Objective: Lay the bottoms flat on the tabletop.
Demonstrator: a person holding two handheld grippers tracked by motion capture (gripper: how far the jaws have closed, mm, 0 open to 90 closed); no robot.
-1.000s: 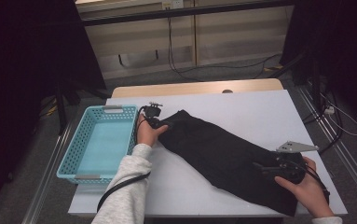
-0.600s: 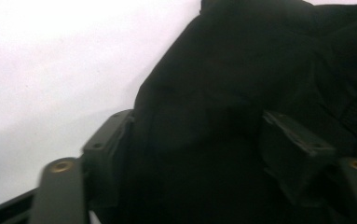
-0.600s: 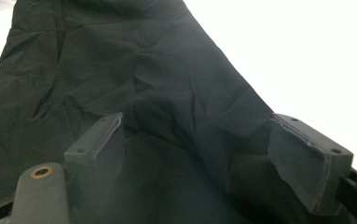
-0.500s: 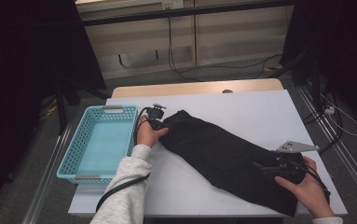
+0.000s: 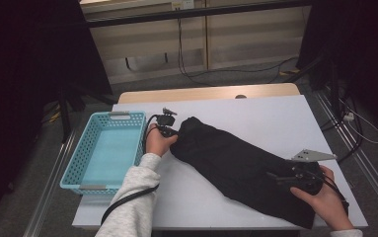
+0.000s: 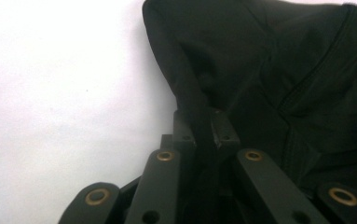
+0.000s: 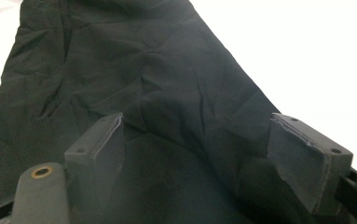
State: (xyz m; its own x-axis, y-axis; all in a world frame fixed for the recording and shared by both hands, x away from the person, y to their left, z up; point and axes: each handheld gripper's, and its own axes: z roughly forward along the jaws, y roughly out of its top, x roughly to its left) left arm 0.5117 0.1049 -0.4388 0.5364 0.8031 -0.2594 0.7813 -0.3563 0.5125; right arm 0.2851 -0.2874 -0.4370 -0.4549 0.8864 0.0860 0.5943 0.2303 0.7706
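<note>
Since the earlier high view, the fingers of the left gripper [image 6: 203, 122] have just been closing and now pinch a fold of the black garment [image 5: 241, 165] at its end nearest the blue basket [image 5: 108, 150]; in the left gripper view the two pads stand almost together with dark cloth squeezed between them. The left hand [image 5: 158, 142] itself has barely shifted beside the basket. The garment lies as before, stretched slantwise across the white table [image 5: 275, 118], running from just beside the basket towards the corner of the table farthest from it on the person's side. There the right gripper [image 7: 209, 154] rests over the cloth, its fingers spread wide with wrinkled fabric lying between and beneath them; the pads do not appear to press on it. The right hand [image 5: 320, 192] has kept its place. Judgement: one end of the garment is now secured, so the work in hand, probably folding it or lifting it towards the empty basket, can begin once the far end is likewise gripped.
</note>
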